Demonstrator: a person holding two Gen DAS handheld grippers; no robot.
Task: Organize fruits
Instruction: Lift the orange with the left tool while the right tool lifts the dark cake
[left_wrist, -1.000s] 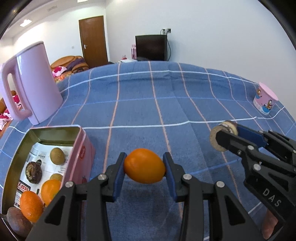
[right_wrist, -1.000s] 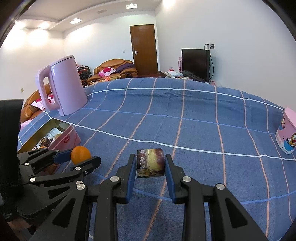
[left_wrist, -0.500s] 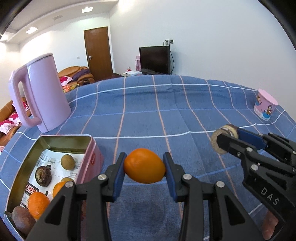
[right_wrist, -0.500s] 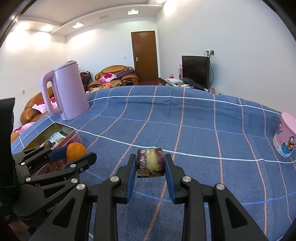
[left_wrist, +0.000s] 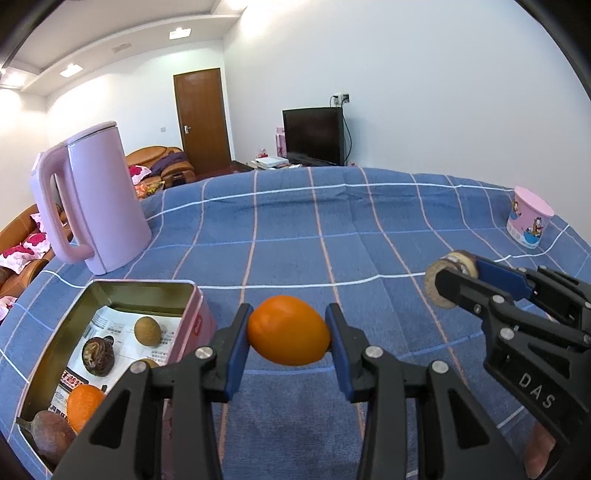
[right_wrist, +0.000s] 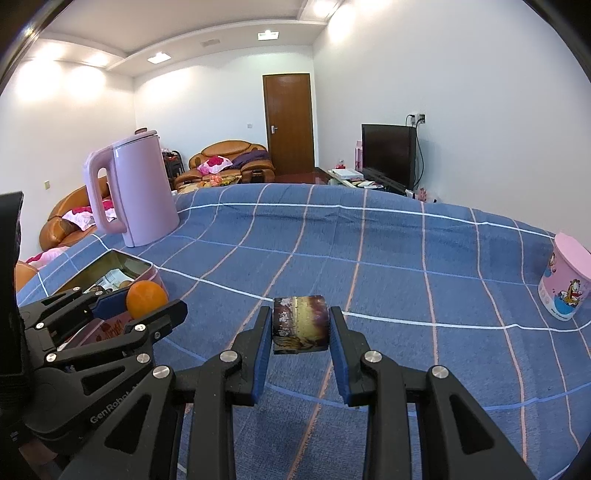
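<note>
My left gripper (left_wrist: 289, 341) is shut on an orange (left_wrist: 288, 335), held above the blue checked cloth just right of the open pink tin (left_wrist: 197, 321). Inside the tin lie a brown kiwi-like fruit (left_wrist: 147, 331), a dark round fruit (left_wrist: 97, 356), another orange (left_wrist: 83, 405) and a purple-brown fruit (left_wrist: 51, 435). My right gripper (right_wrist: 300, 334) is shut on a dark, flat-cut chunk of fruit (right_wrist: 300, 325). The right wrist view shows the left gripper (right_wrist: 142, 306) with its orange (right_wrist: 146, 298) beside the tin (right_wrist: 122, 264). The right gripper (left_wrist: 452, 282) shows at the right of the left wrist view.
A pink electric kettle (left_wrist: 90, 199) stands behind the tin at the left. A pink cartoon cup (left_wrist: 530, 221) sits upside down at the far right of the table (left_wrist: 295, 229). Sofas, a door and a television lie beyond the table.
Both views have tilted upward slightly, showing more ceiling and wall. The grippers keep their hold on the orange and the dark chunk, and their places over the cloth are about the same.
</note>
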